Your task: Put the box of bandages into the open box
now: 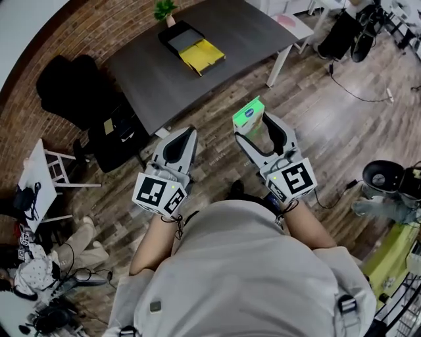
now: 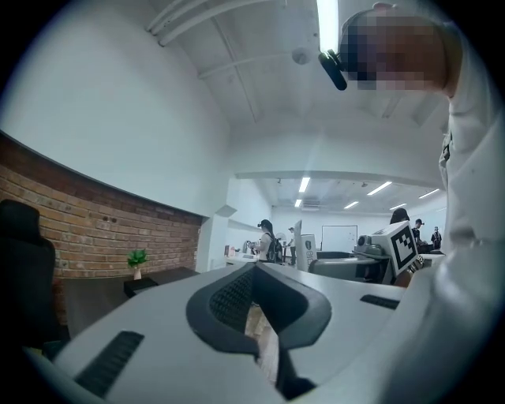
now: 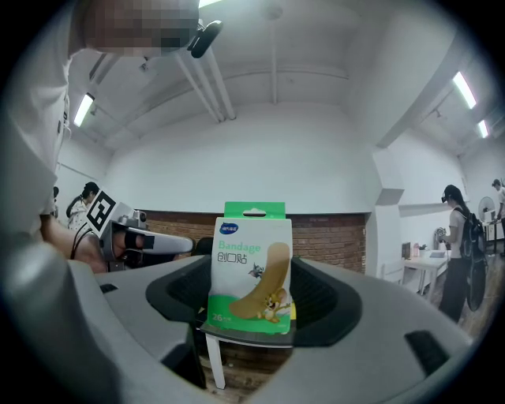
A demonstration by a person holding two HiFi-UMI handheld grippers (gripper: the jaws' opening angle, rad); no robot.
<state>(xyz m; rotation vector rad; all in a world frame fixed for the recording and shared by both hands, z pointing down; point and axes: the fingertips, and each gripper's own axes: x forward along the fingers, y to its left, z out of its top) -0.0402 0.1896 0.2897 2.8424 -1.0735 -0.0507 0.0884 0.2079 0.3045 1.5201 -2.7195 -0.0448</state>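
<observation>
- Now the box of bandages (image 3: 251,264) is held upright between the jaws of the right gripper (image 1: 255,131), which are closed on its lower part.
- In the head view, the carton is seen in the air above the wooden floor (image 1: 316,125), well apart from the dark table (image 1: 151,72).
- The jaws of the left gripper (image 1: 179,141) are brought together, and nothing is seen between them.
- The open box (image 1: 197,52), black with a yellow inside, is placed on the far part of the table, near a small potted plant (image 1: 164,10).
- The carton is judged to be light and made of thin cardboard, so it can be dented by a strong squeeze.
- Its printed faces look smooth, so a slip or a tilt is possible.
- It is best taken by the two broad faces with moderate pressure, as it is held here.
</observation>
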